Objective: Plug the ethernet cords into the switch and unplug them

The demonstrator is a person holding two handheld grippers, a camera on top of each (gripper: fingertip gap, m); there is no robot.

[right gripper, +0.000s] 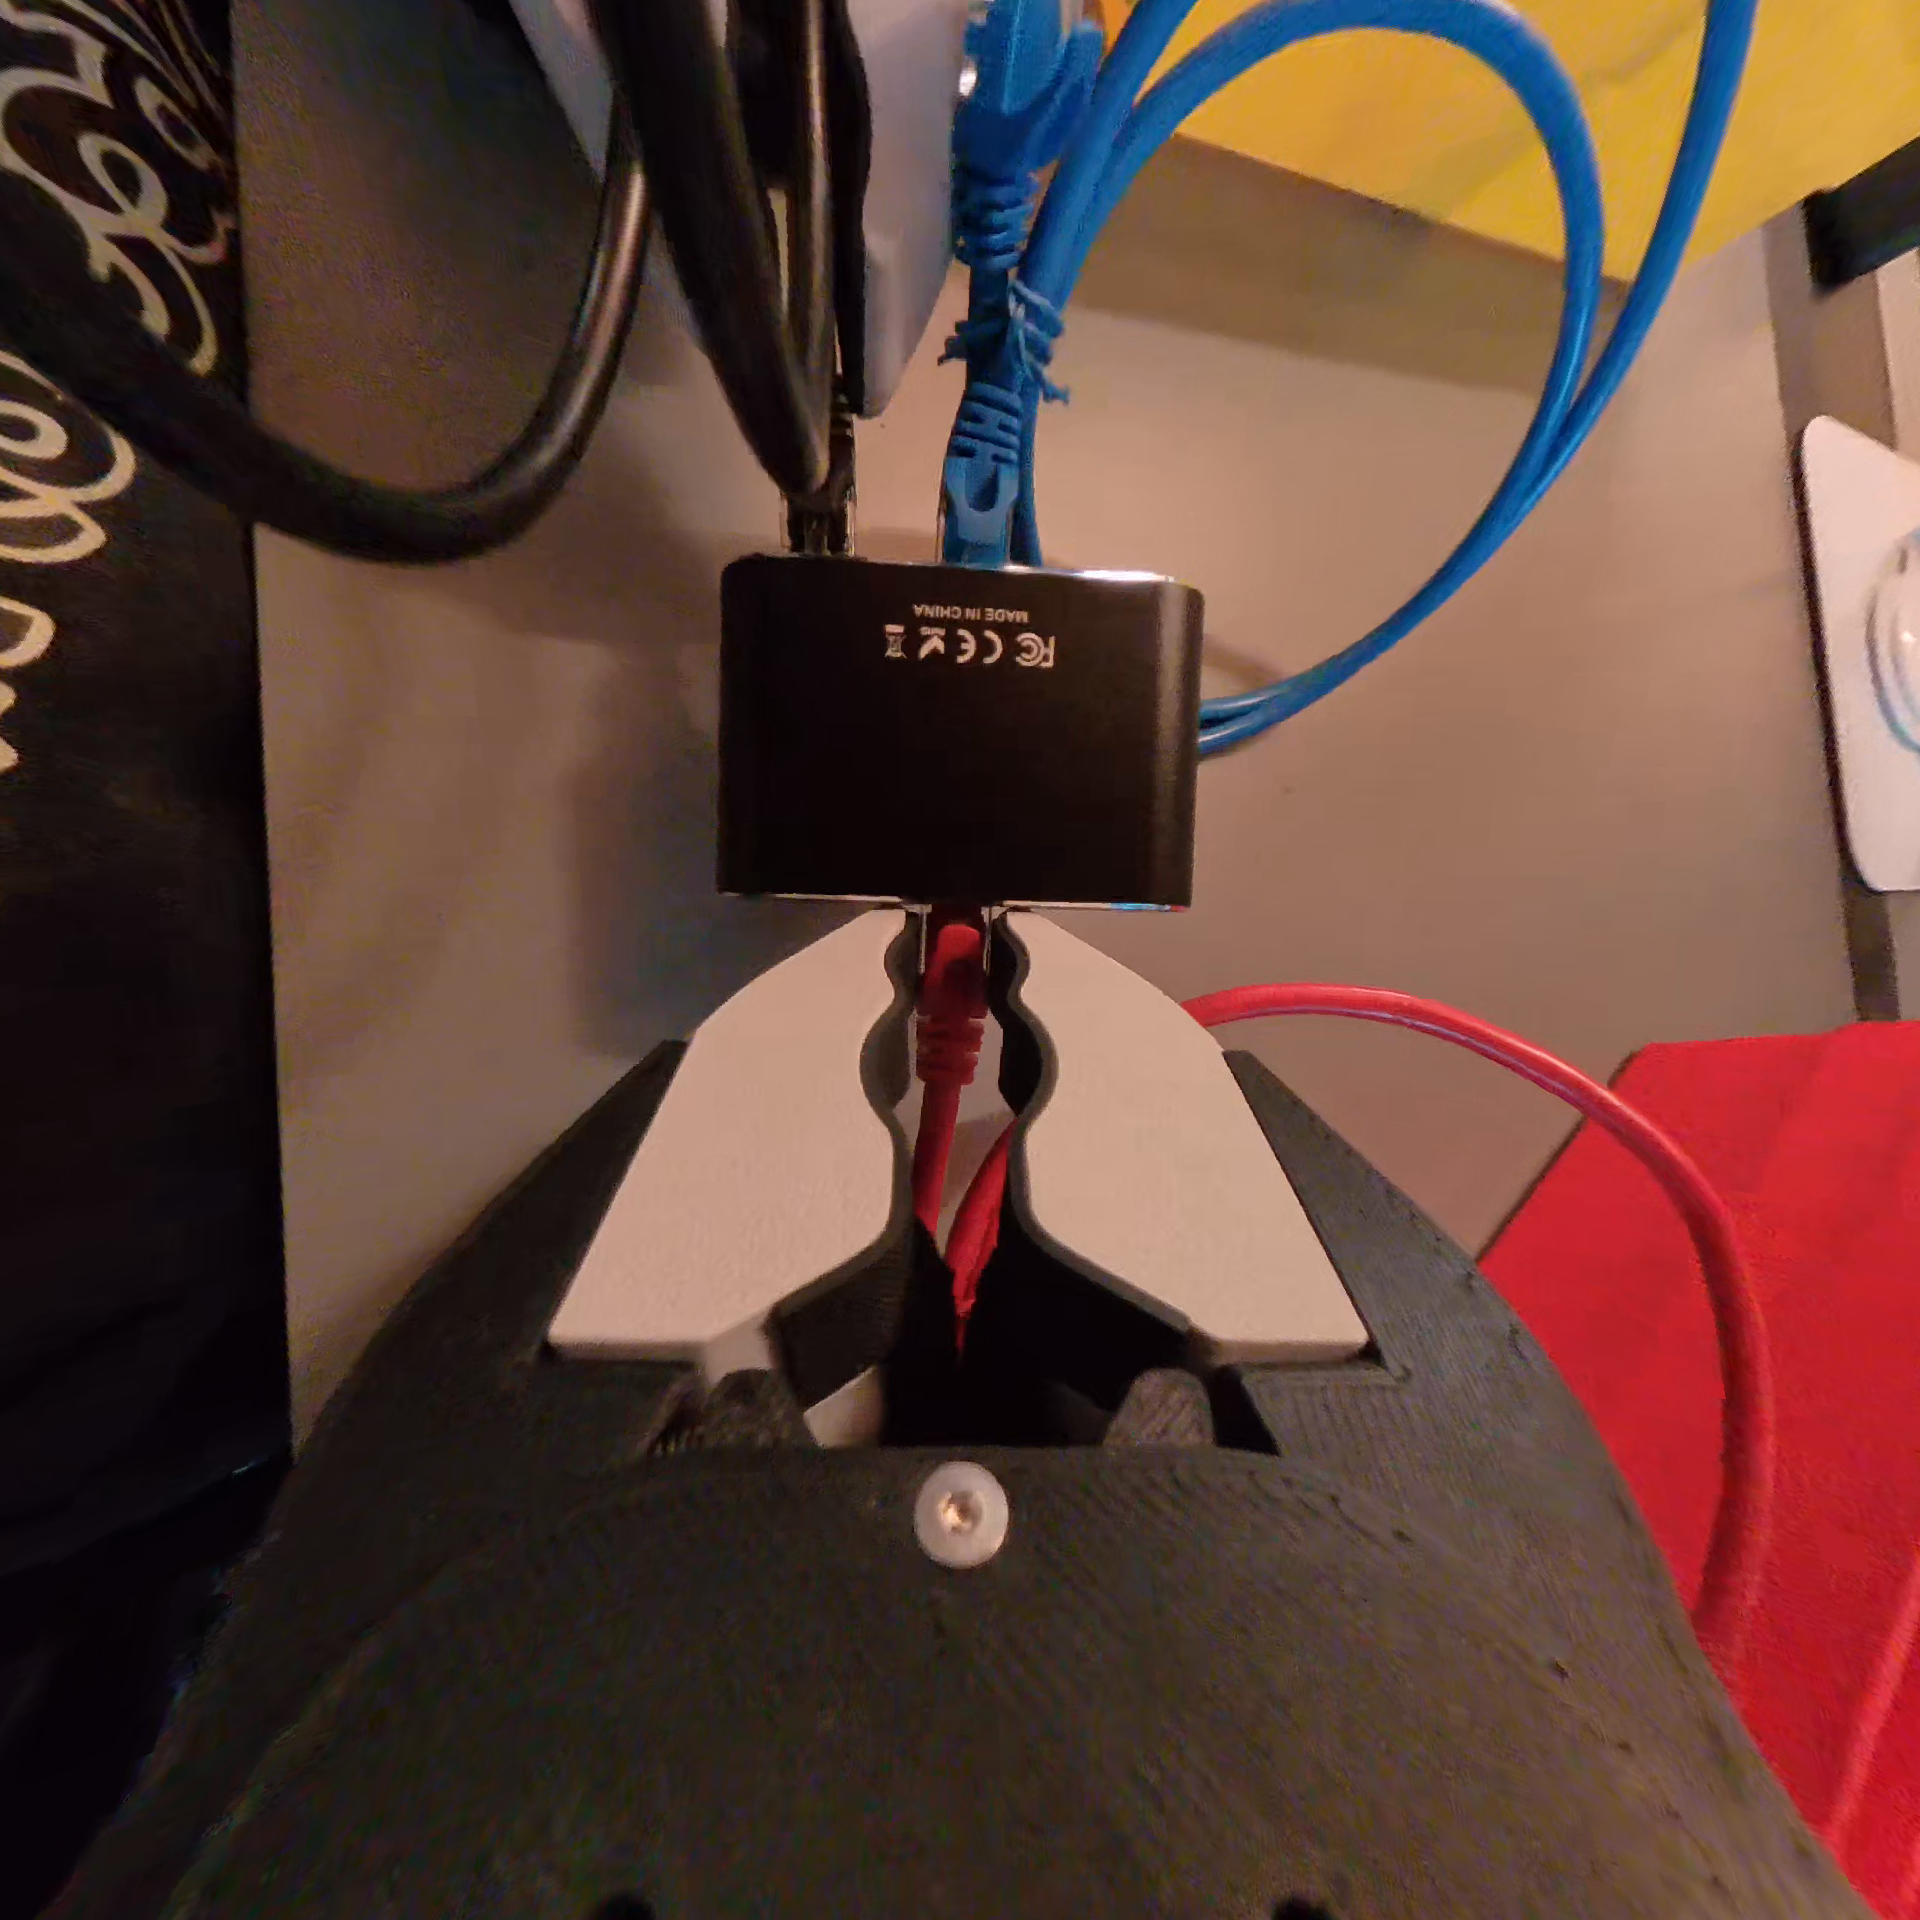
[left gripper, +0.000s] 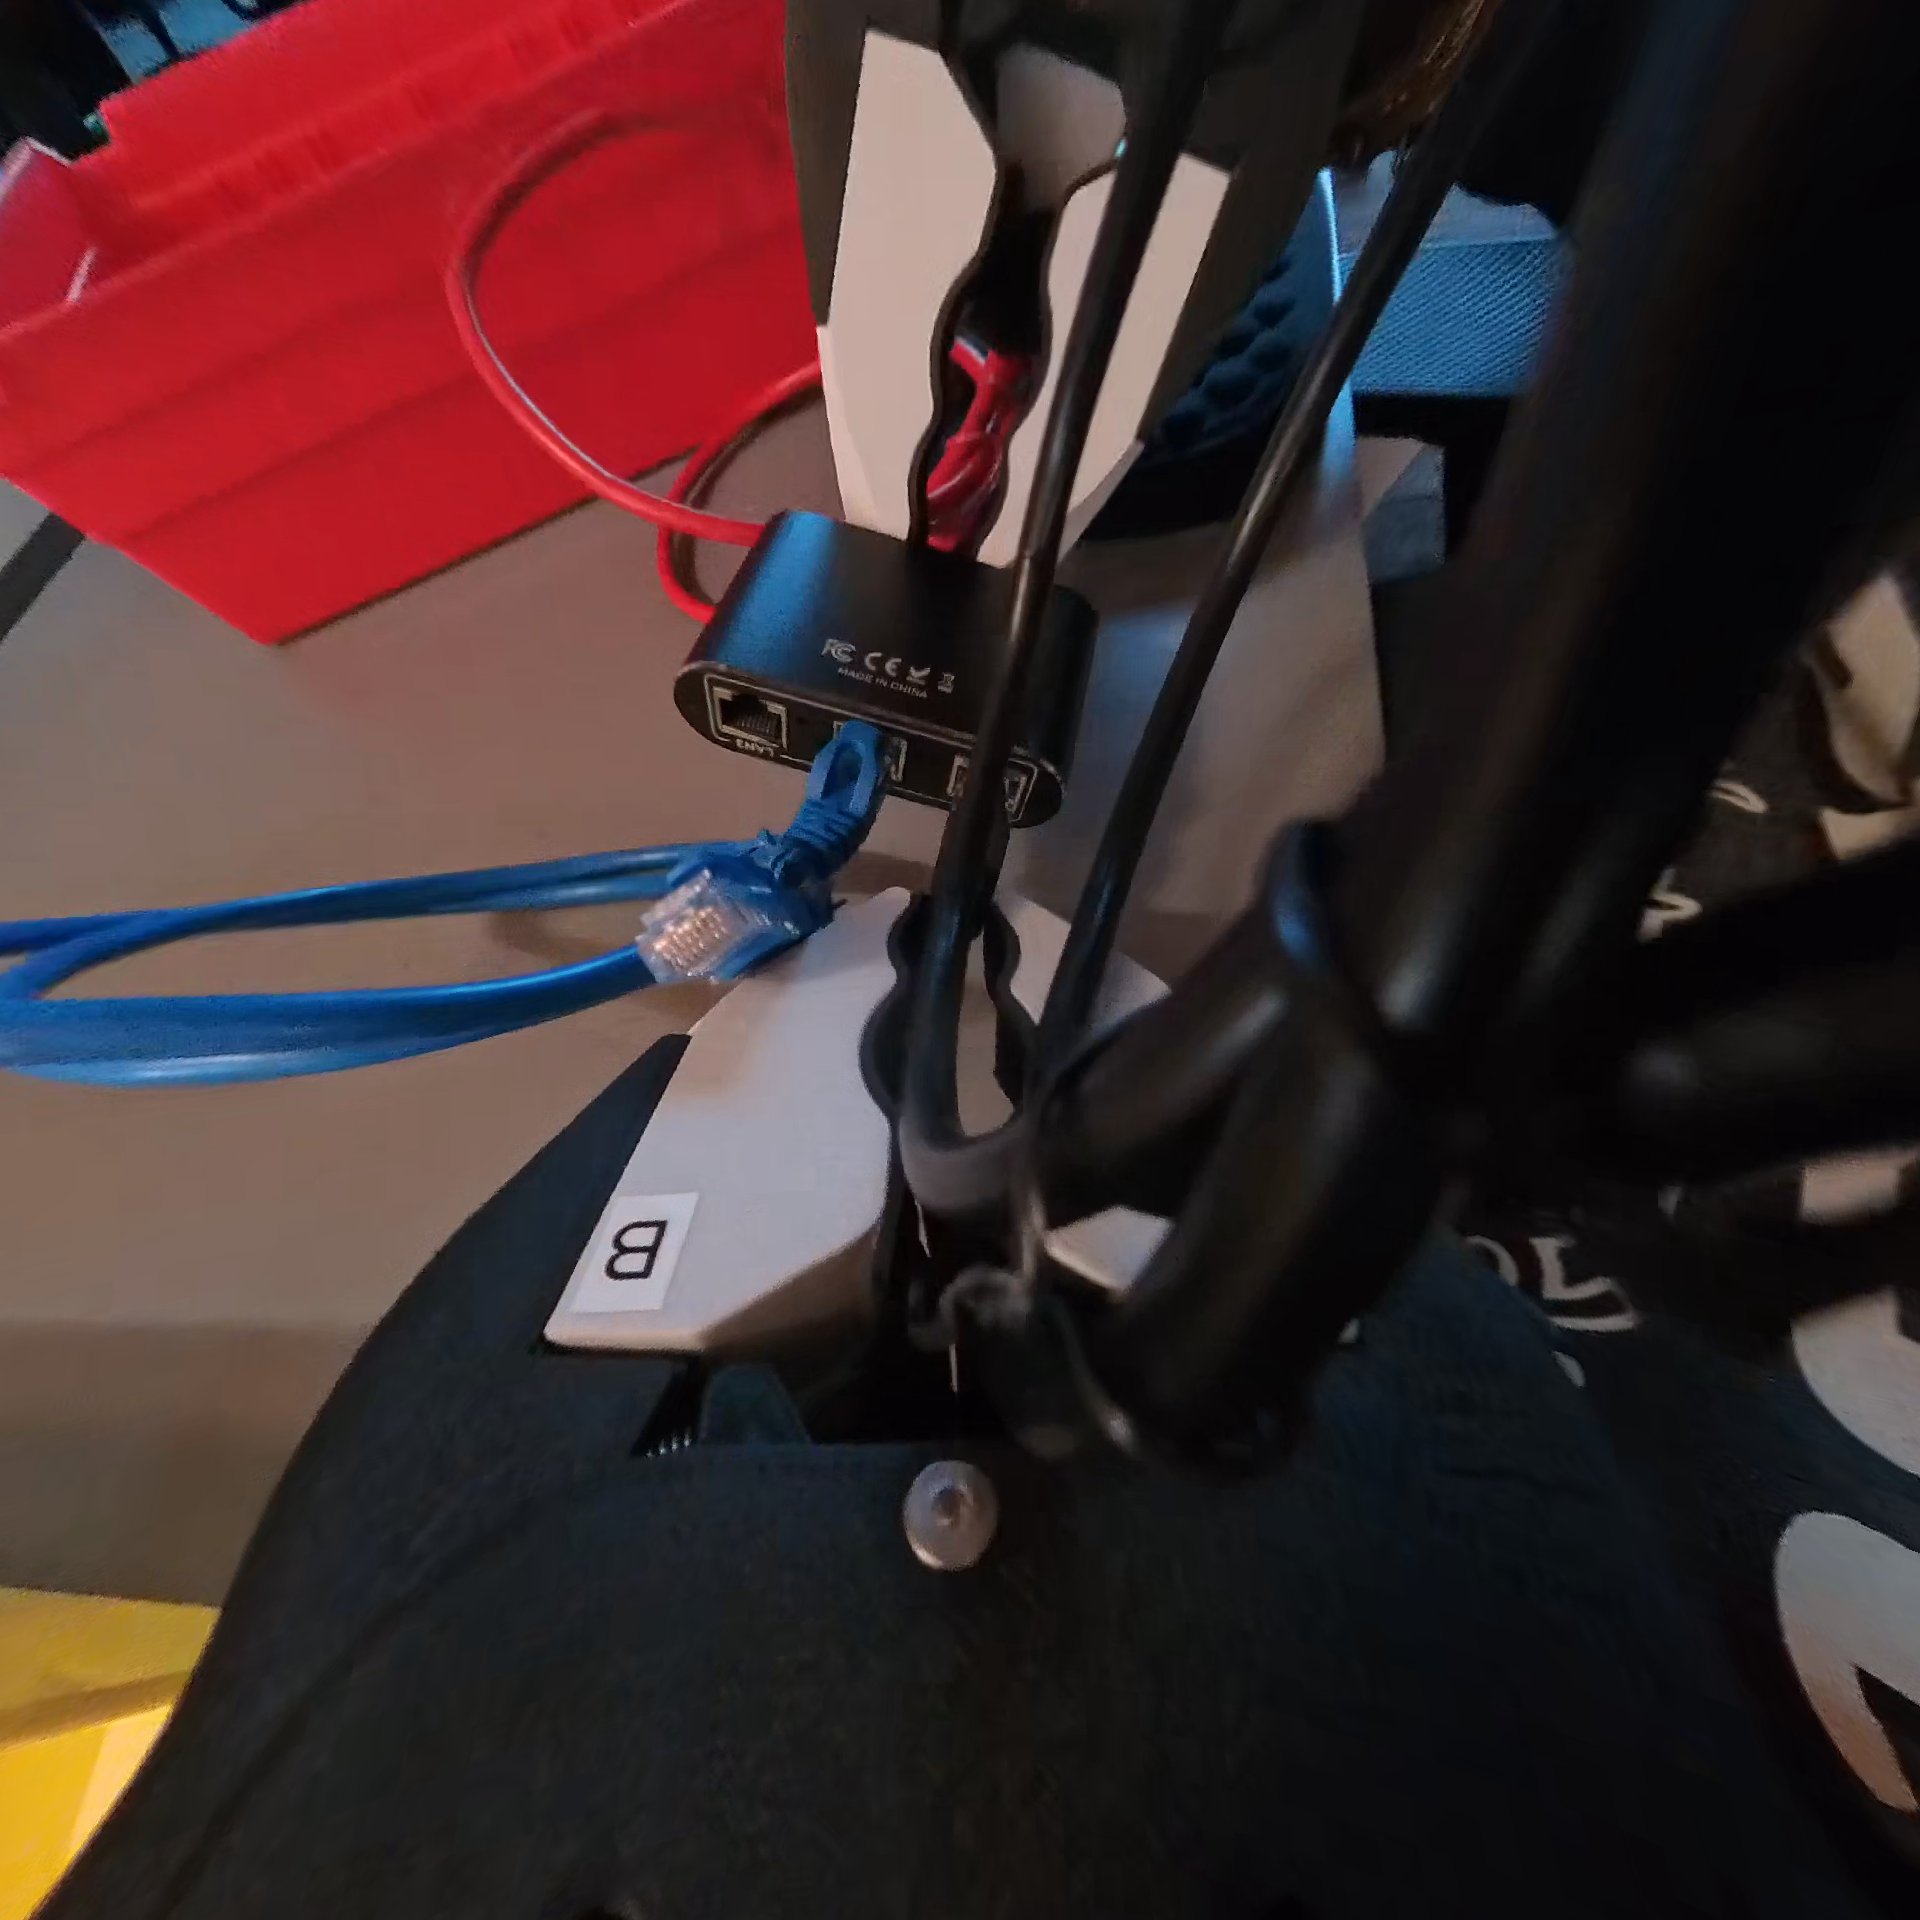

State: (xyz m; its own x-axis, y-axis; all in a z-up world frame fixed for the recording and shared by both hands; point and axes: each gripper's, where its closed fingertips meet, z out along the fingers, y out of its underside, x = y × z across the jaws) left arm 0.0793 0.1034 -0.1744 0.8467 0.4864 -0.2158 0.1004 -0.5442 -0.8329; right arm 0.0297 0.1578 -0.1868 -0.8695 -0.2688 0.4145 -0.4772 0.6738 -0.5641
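Observation:
The black switch [left gripper: 883, 634] lies on the tan table, also in the right wrist view [right gripper: 961, 748]. My left gripper [left gripper: 951, 935] is shut on a black cord [left gripper: 977, 831] just short of the switch's right port. A blue plug [left gripper: 854, 764] sits in the middle port, and a second blue plug [left gripper: 694, 930] lies loose beside my left finger. The left port is empty. My right gripper [right gripper: 954, 935] is shut on the red plug [right gripper: 948, 1003], which is seated in the opposite side of the switch. The right gripper also shows beyond the switch in the left wrist view [left gripper: 977, 343].
A red bin [left gripper: 312, 312] stands behind the switch, the red cord [right gripper: 1621, 1122] looping beside it. Blue cord loops [left gripper: 260, 966] lie to the left. A yellow object [right gripper: 1455, 94] sits by the table edge. Thick black cables [left gripper: 1299, 1039] hang over my left gripper.

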